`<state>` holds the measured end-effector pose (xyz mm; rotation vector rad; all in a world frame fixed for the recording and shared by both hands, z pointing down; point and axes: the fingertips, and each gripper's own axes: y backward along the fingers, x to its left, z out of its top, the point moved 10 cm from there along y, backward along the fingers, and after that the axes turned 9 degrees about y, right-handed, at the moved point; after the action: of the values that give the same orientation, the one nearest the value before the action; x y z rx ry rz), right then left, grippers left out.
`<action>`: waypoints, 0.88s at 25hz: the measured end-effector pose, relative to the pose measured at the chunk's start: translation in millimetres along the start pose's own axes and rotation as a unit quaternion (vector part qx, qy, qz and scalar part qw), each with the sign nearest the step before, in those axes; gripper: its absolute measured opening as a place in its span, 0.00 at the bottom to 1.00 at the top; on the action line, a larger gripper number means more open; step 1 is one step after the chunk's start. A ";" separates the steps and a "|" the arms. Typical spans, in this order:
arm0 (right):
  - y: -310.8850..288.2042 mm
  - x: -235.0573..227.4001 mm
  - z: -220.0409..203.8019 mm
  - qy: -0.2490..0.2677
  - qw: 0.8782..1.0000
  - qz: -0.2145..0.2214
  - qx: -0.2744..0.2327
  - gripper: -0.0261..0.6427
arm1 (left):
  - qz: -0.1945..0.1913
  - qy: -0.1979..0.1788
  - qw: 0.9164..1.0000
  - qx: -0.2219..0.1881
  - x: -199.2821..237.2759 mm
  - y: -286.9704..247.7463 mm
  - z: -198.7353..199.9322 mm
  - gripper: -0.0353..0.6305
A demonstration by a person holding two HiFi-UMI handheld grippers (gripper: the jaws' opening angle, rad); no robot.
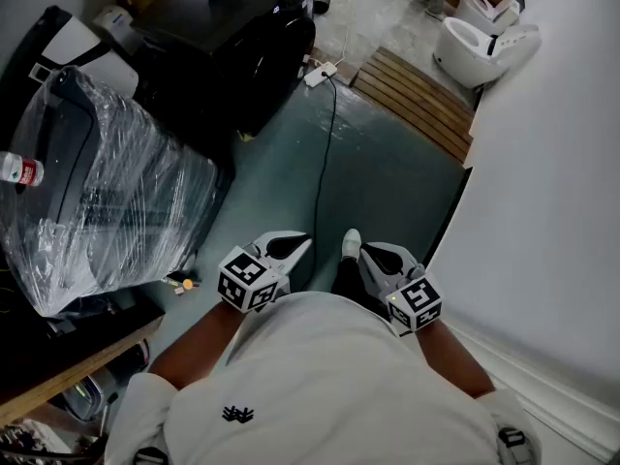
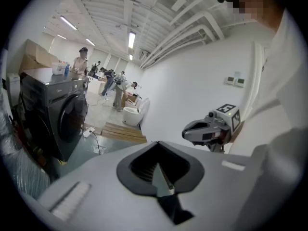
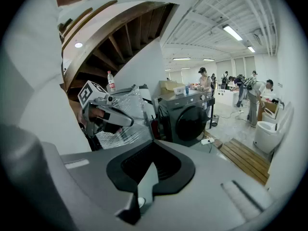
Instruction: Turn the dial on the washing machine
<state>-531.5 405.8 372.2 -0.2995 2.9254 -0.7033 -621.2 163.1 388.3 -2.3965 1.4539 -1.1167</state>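
Observation:
The dark front-loading washing machine (image 1: 242,46) stands at the far end of the floor, well away from both grippers; its round door shows in the left gripper view (image 2: 55,117) and the right gripper view (image 3: 190,119). Its dial is too small to make out. My left gripper (image 1: 295,248) and right gripper (image 1: 368,255) are held side by side close to my chest, pointing forward. Each one's jaws meet with nothing between them, in the left gripper view (image 2: 161,170) and the right gripper view (image 3: 147,177).
A bulky thing wrapped in clear plastic (image 1: 107,192) fills the left side, with a bottle (image 1: 19,170) beside it. A cable (image 1: 325,153) runs across the green floor to a power strip (image 1: 320,71). A wooden pallet (image 1: 421,100) and a toilet (image 1: 484,42) lie beyond. A white wall (image 1: 552,211) bounds the right. People stand far off.

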 end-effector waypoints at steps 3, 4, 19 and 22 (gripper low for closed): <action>3.4 -51.1 10.9 0.010 1.000 -0.006 -0.014 0.04 | 0.013 0.008 1.000 -0.023 -3.5 -37.2 35.4 0.14; 8.0 -69.3 13.3 0.015 1.000 -0.006 -0.018 0.04 | 0.014 0.010 0.999 -0.031 -8.0 -52.4 46.1 0.14; -5.7 -269.1 12.4 0.016 0.999 0.030 -0.027 0.04 | 0.052 0.021 0.996 -0.070 0.1 -192.2 163.2 0.14; -43.0 -299.7 30.8 0.036 0.998 0.036 -0.028 0.04 | 0.058 0.031 0.995 -0.077 37.4 -200.7 182.4 0.14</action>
<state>-227.8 420.2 385.1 -0.1765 3.0101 -0.6369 -349.8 192.3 367.8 -2.3588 1.7342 -1.1005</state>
